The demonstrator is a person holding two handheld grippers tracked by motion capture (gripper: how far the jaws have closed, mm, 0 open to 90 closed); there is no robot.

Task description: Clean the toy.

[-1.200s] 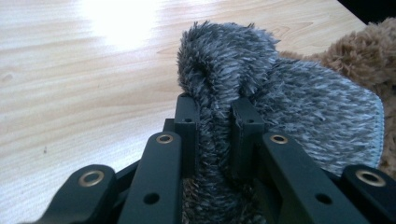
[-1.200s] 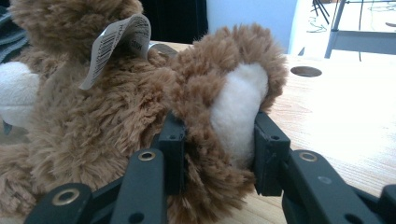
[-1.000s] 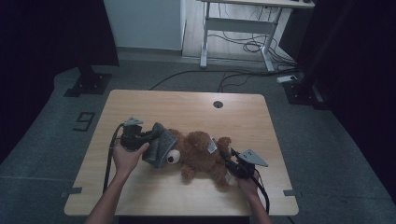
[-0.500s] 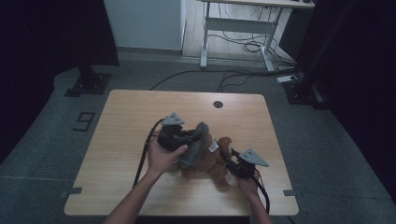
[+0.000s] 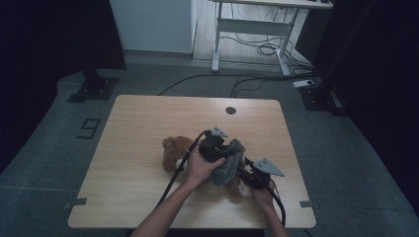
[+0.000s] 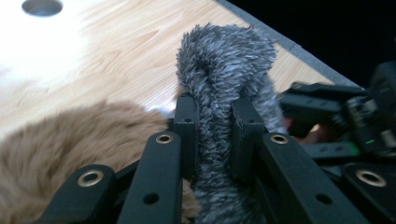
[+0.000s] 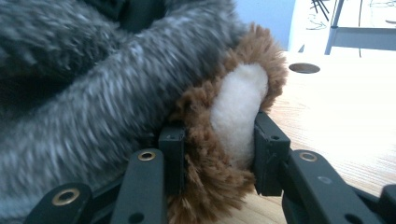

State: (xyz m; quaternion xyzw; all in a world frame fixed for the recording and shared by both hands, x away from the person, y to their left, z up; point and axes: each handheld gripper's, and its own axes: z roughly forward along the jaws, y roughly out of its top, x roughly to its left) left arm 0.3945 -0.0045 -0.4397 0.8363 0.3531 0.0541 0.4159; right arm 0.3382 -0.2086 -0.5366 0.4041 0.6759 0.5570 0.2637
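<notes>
High view: the left gripper (image 5: 228,157) pinched soft grey cloth (image 5: 228,167); the right gripper (image 5: 245,174) clamped the teddy bear's (image 5: 173,150) floppy foot (image 7: 236,112). Both looked light and squashy.

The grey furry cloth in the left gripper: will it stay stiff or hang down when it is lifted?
The grey furry cloth probably hangs limp: it folds and bunches where the left gripper pinches it. It looks light, since a small pinch holds it. The fur seems unlikely to slip.
</notes>
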